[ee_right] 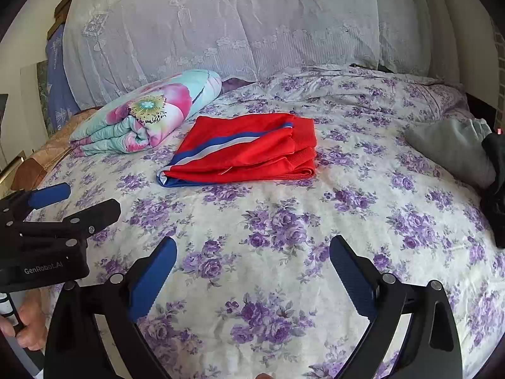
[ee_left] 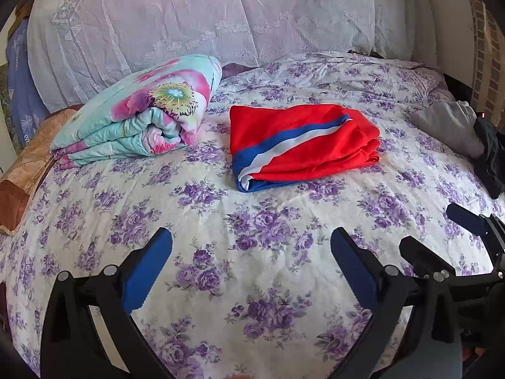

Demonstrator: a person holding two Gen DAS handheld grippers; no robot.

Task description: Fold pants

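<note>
Red pants (ee_left: 303,142) with a blue and white side stripe lie folded in a flat stack on the flowered bedsheet (ee_left: 252,221). They also show in the right wrist view (ee_right: 249,151). My left gripper (ee_left: 251,243) is open and empty, held well short of the pants. My right gripper (ee_right: 252,252) is open and empty too, also short of them. The right gripper shows at the right edge of the left wrist view (ee_left: 438,230), and the left gripper at the left edge of the right wrist view (ee_right: 79,199).
A folded flowered quilt (ee_left: 139,117) lies left of the pants. Grey clothes (ee_left: 448,126) and a dark garment (ee_left: 492,158) lie at the bed's right edge. A lace-covered pile (ee_left: 221,15) rises behind. A brown pillow (ee_left: 28,170) sits at the left.
</note>
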